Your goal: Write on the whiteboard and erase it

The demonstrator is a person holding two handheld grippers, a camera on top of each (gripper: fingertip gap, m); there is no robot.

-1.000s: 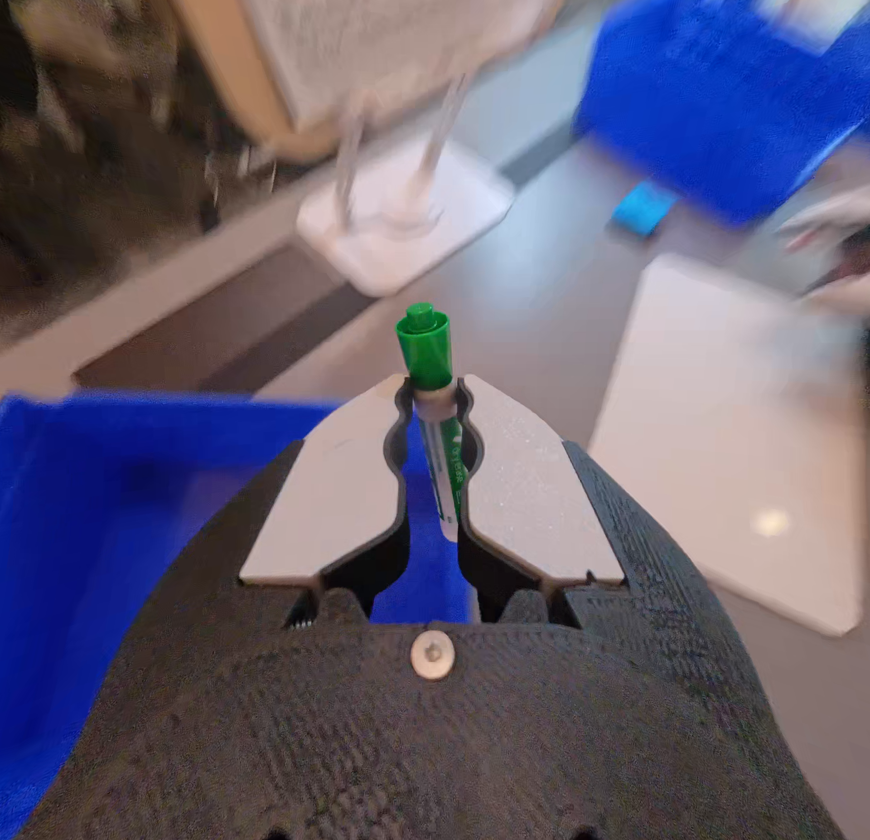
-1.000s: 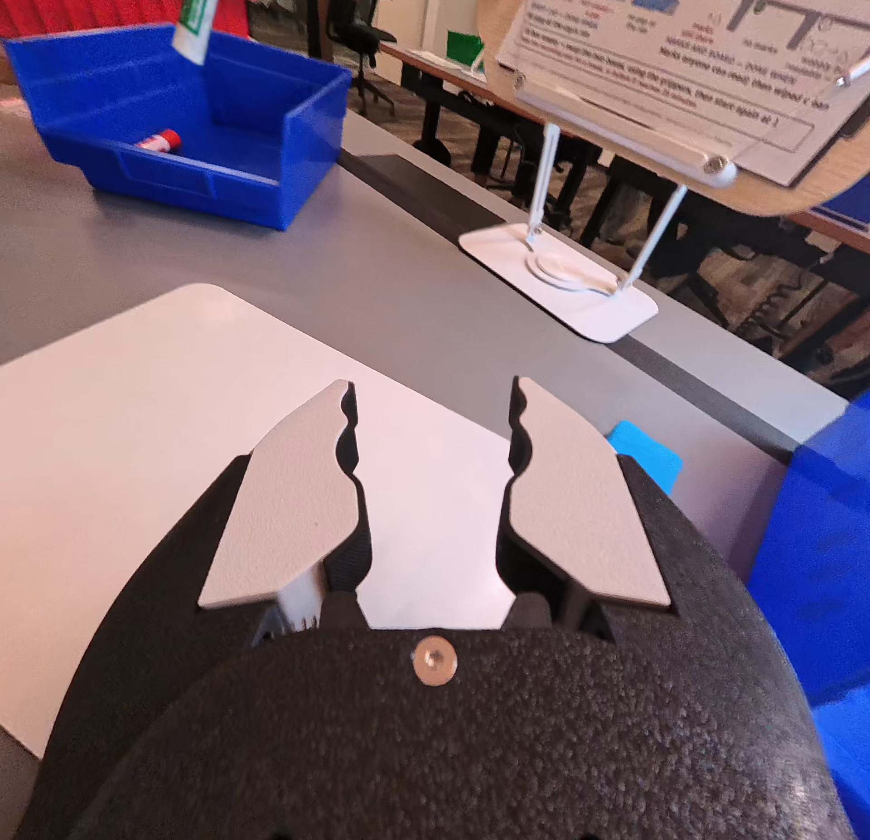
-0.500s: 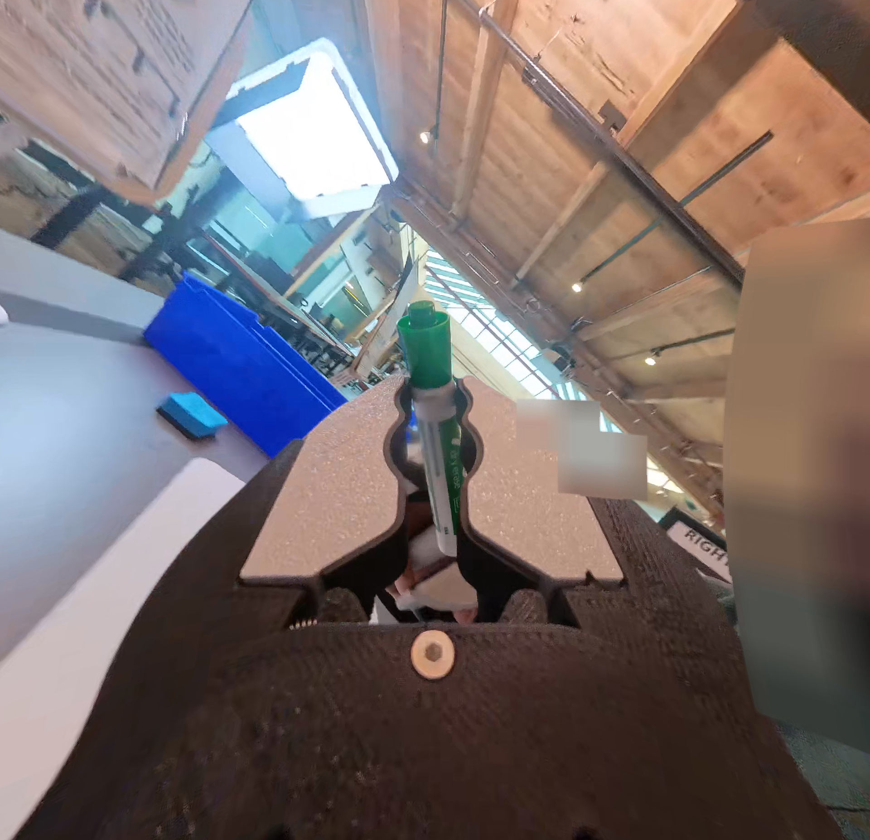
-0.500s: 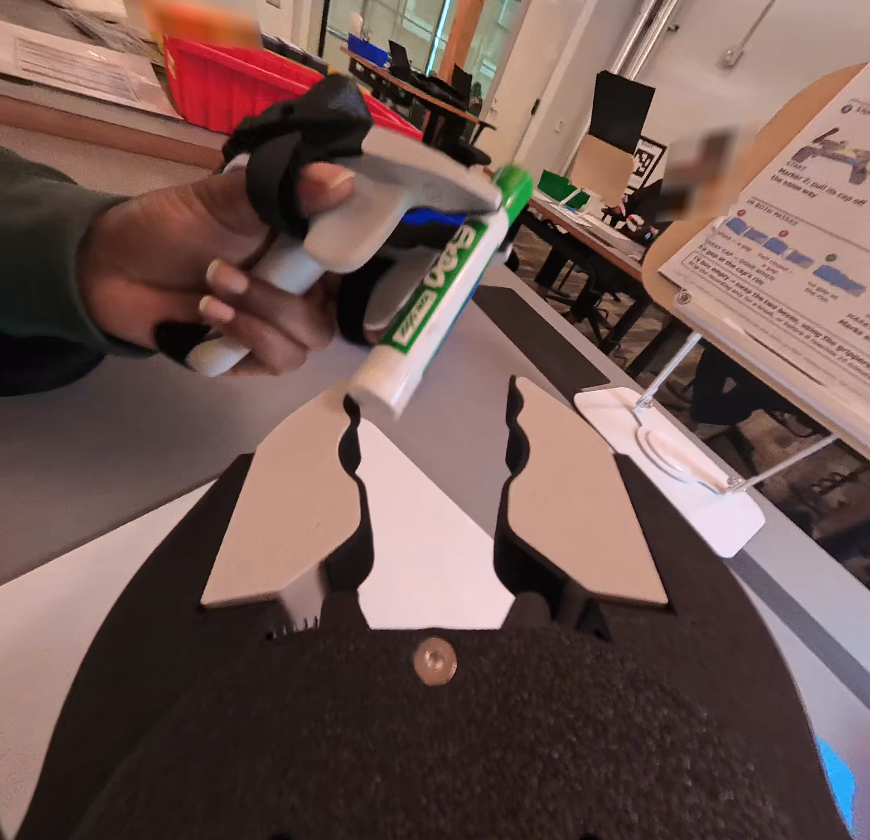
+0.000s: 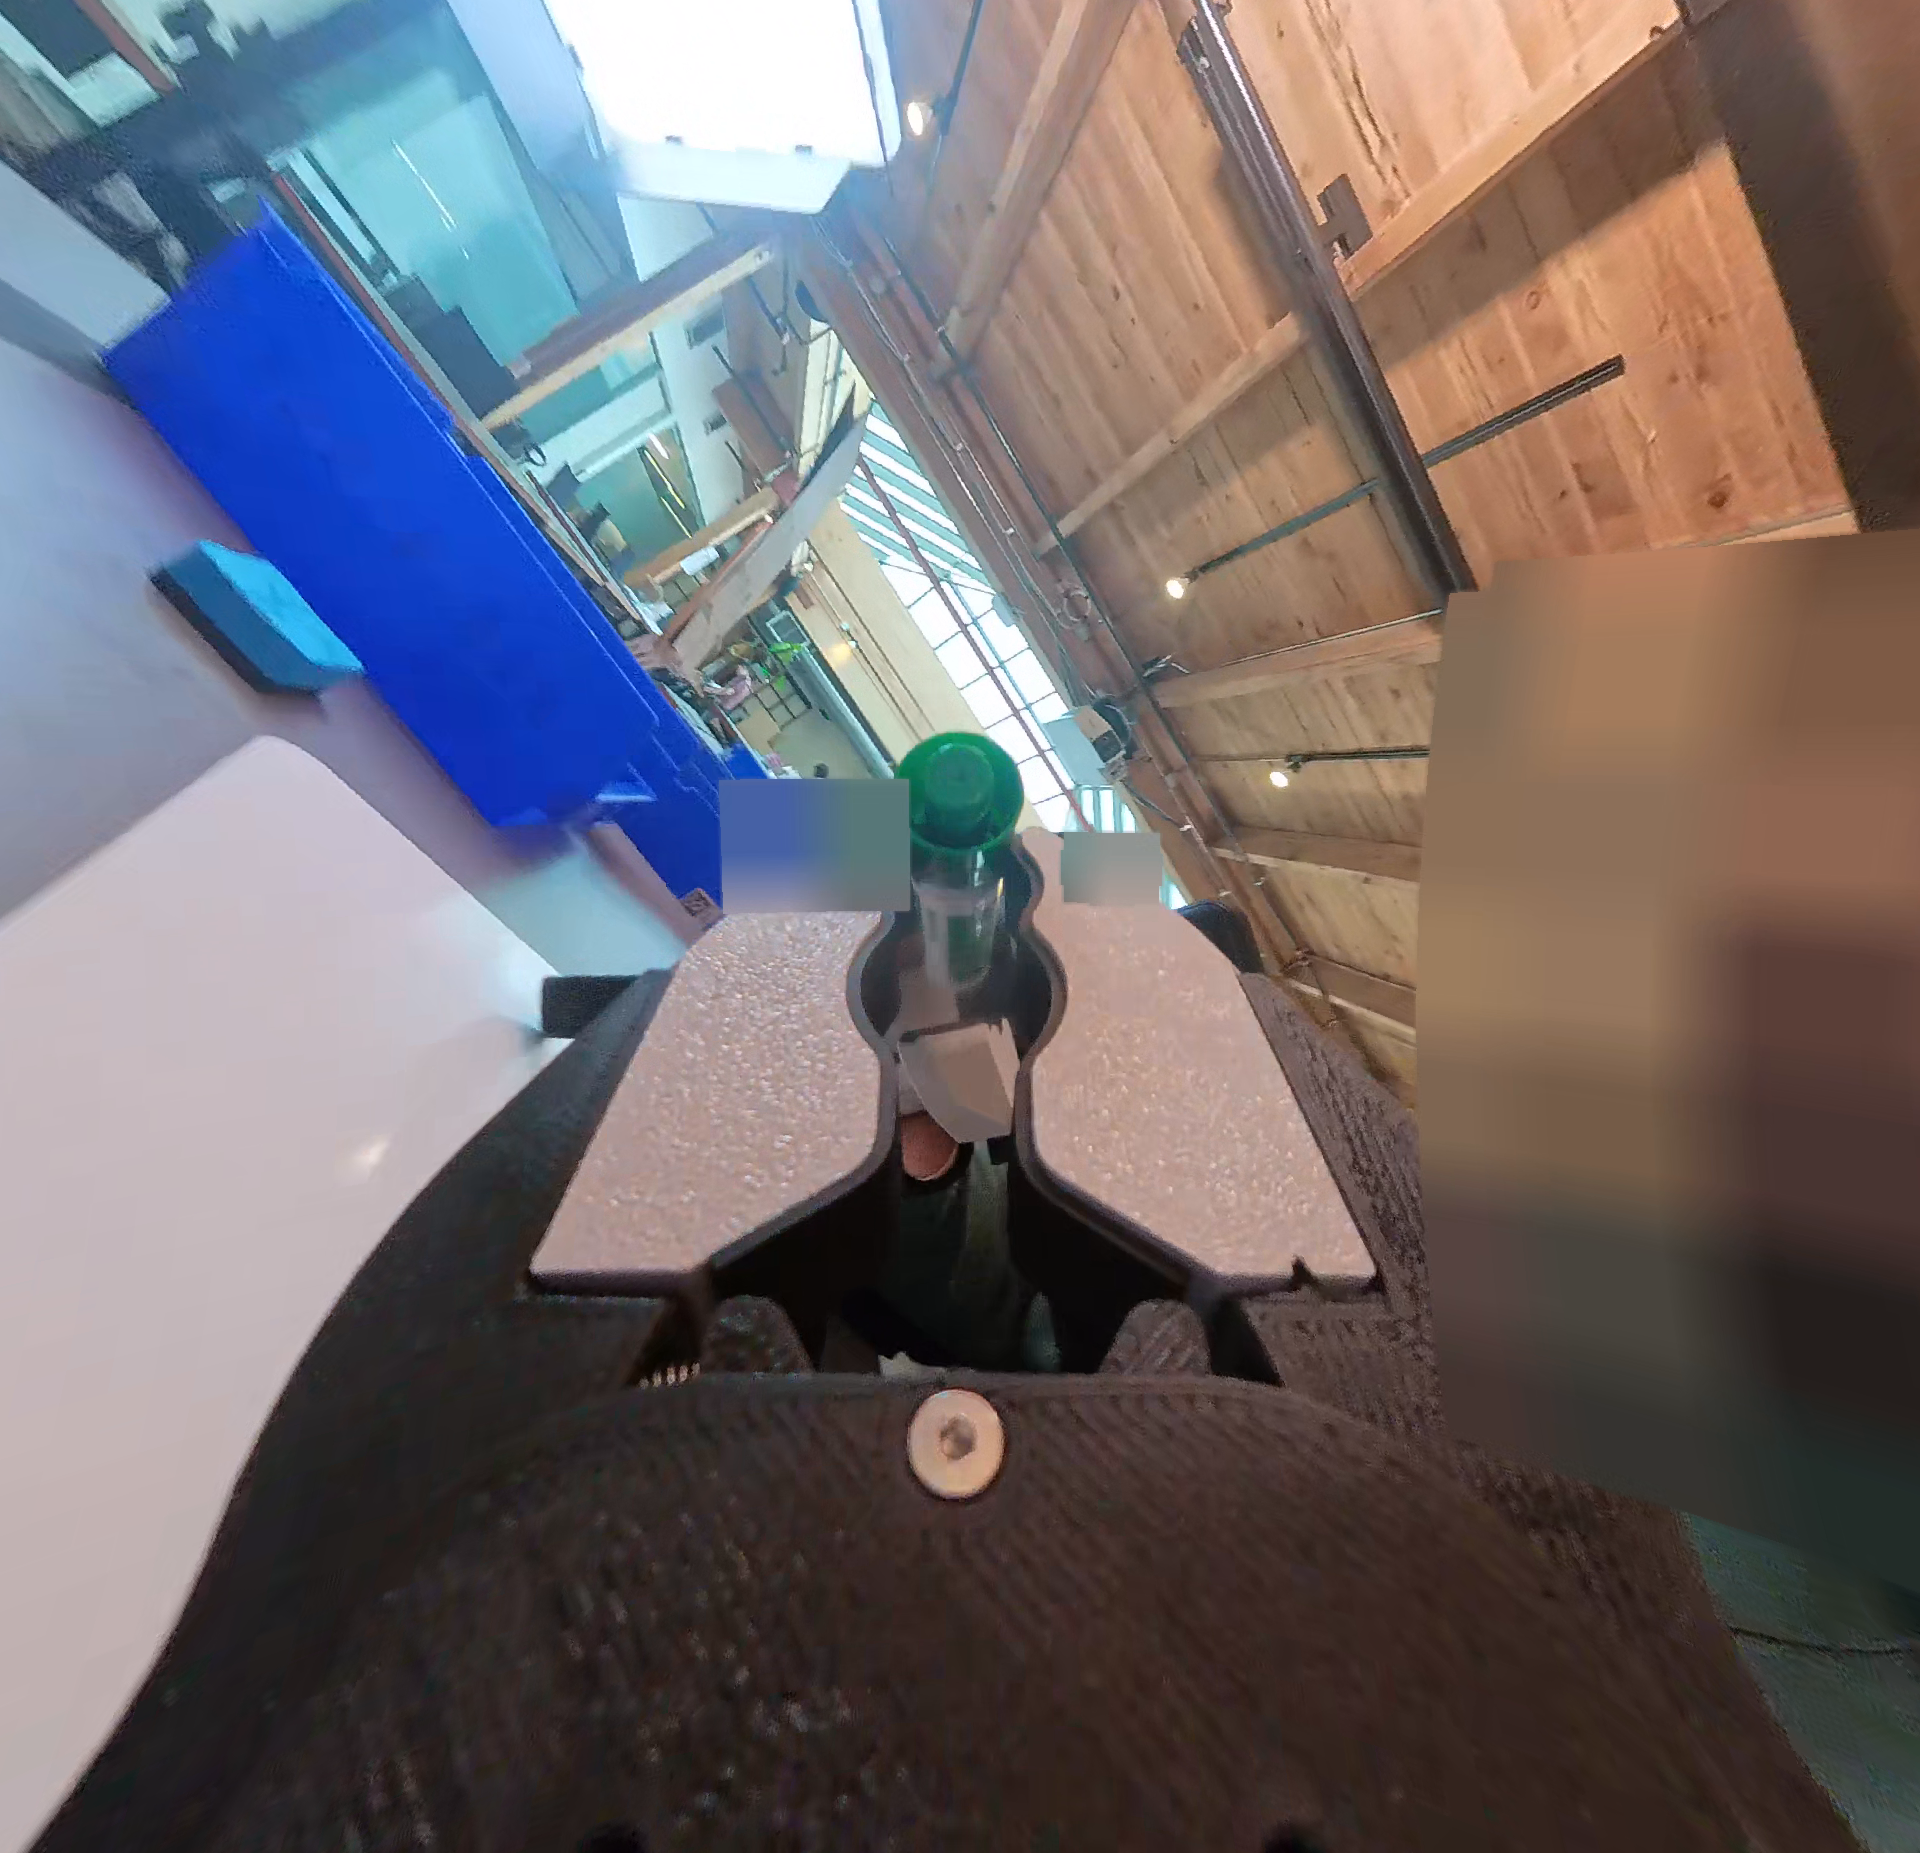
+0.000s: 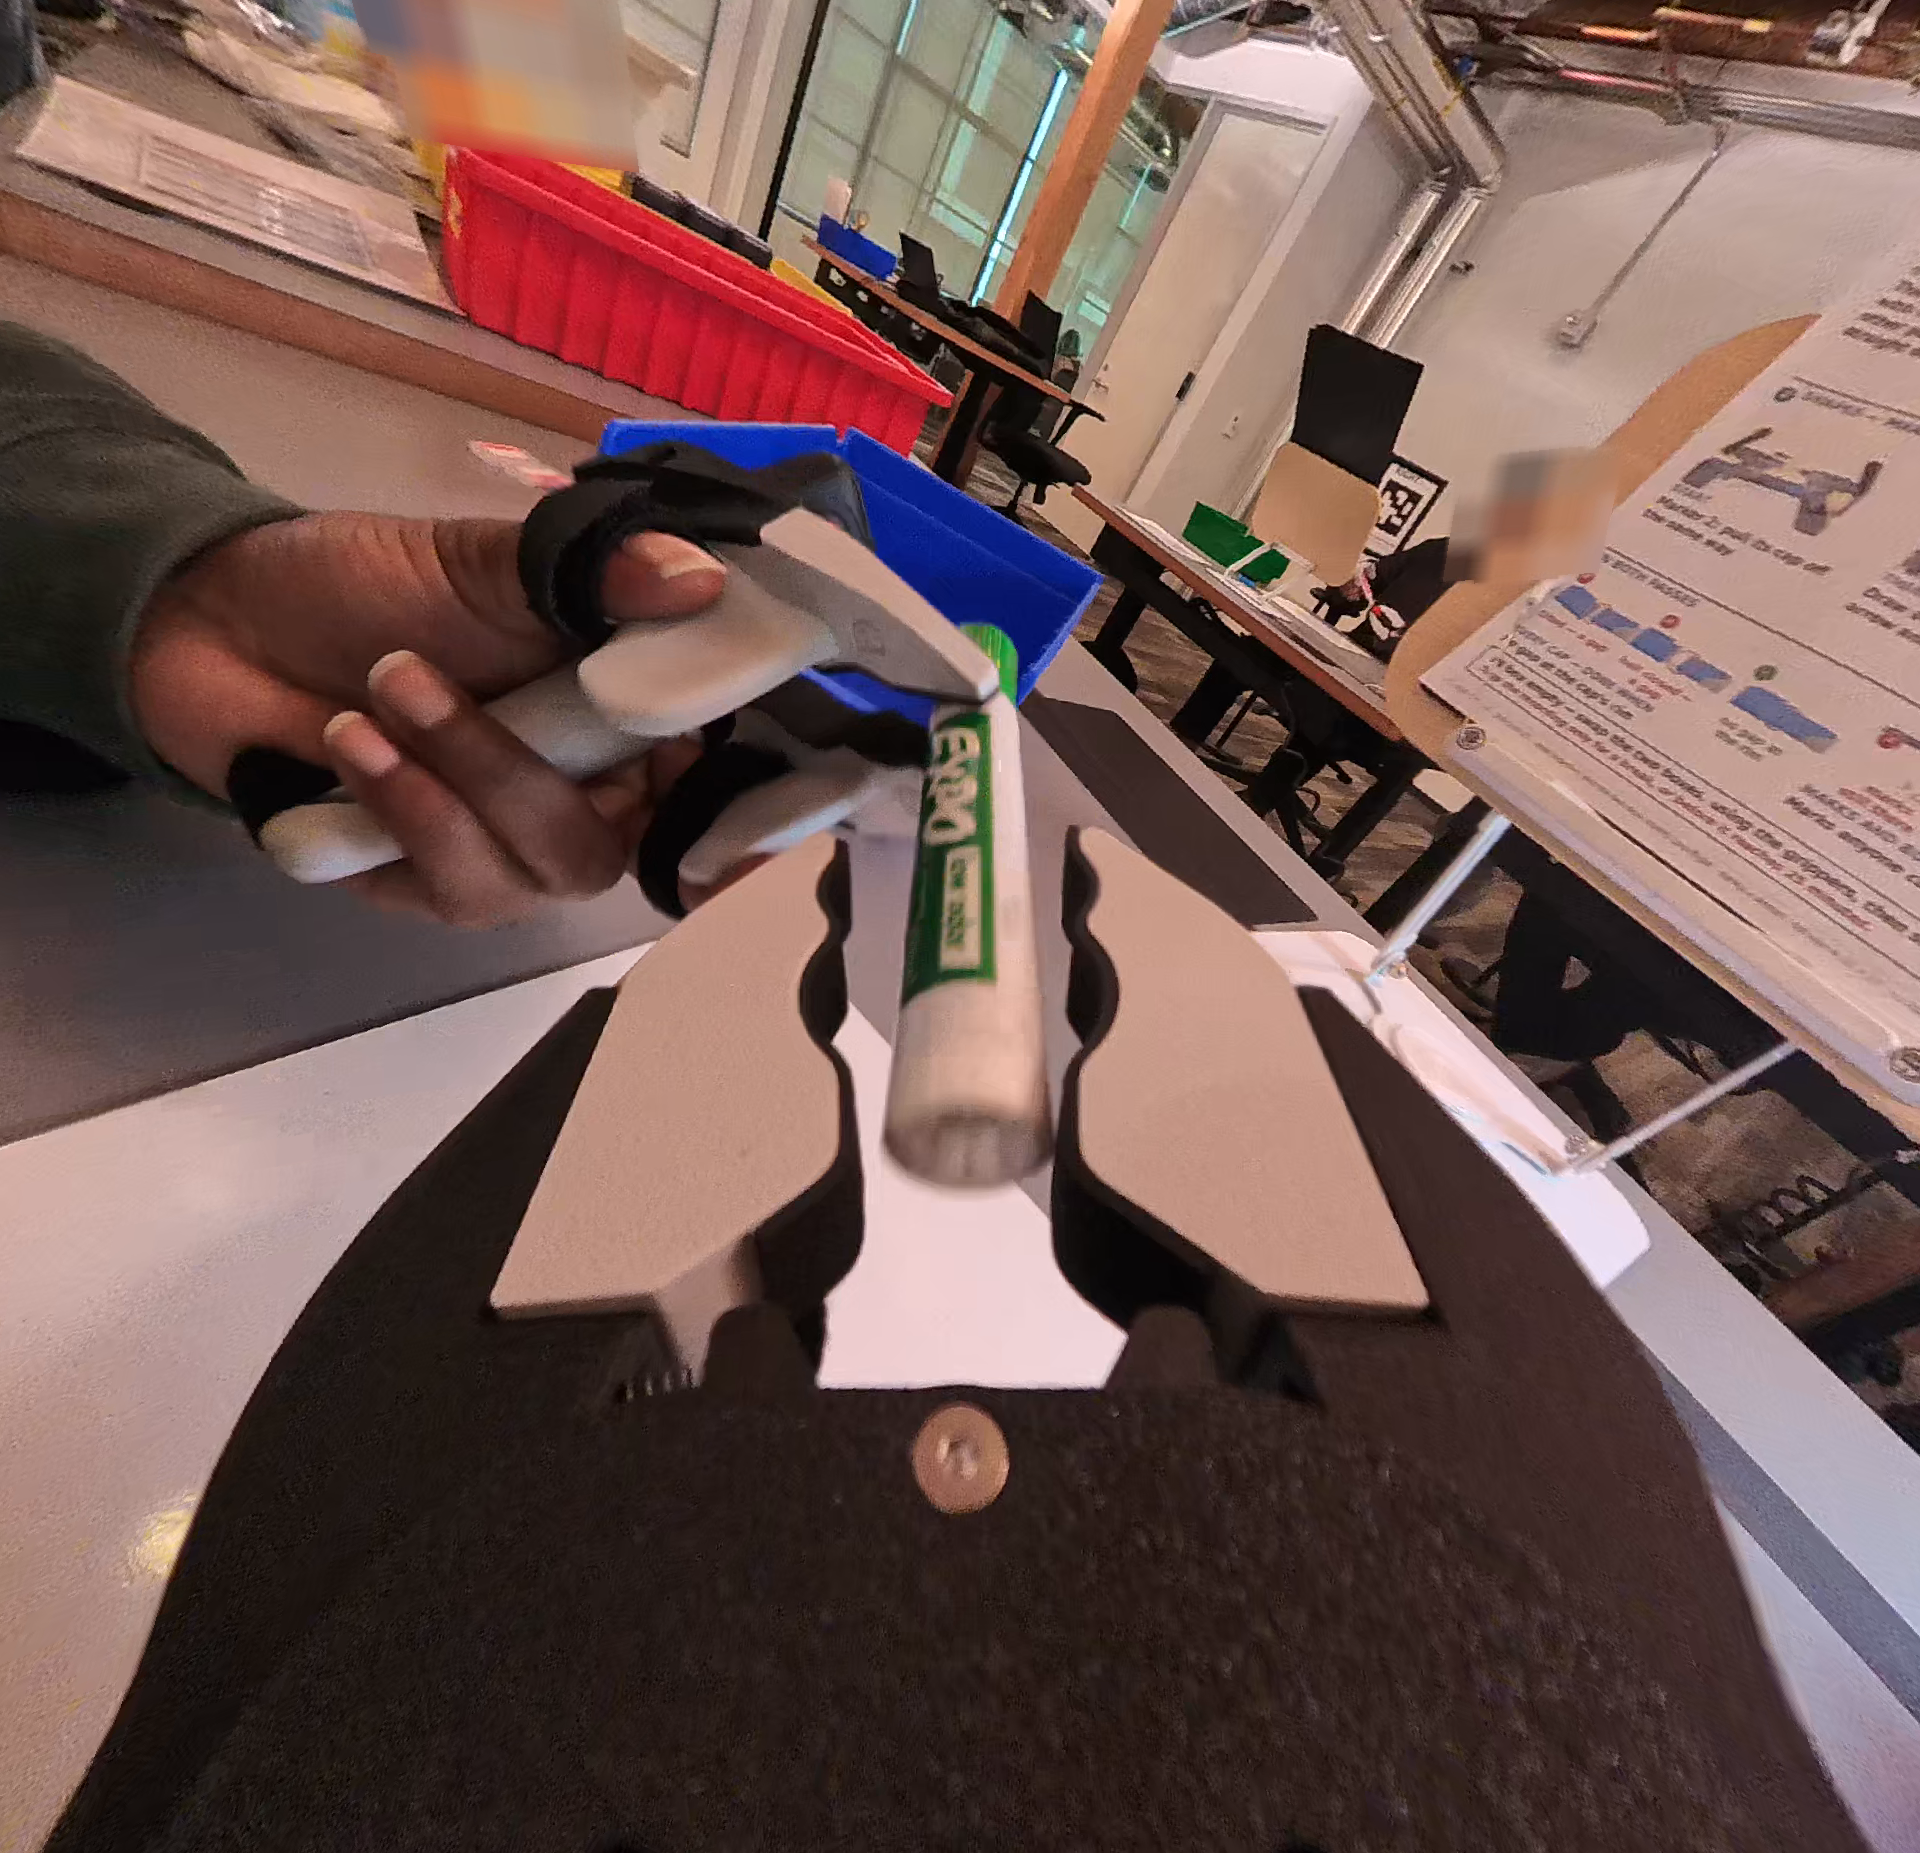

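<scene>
Clamping a green dry-erase marker [image 6: 961, 930] just below its cap [image 5: 958, 787], the left gripper [image 6: 935, 702] is presenting the butt end between the right gripper's [image 6: 961, 982] parted, empty jaws, above the near whiteboard [image 6: 312, 1159]. Light, rigid, smooth plastic barrel: likely slippery, best gripped mid-barrel in the scalloped notches.

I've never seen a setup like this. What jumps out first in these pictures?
A green marker hangs dead centre, pinched near its cap by the left claw in a person's hand. Its white end dips between the open fingers of the right claw. Behind sit a blue bin and a red bin.
</scene>
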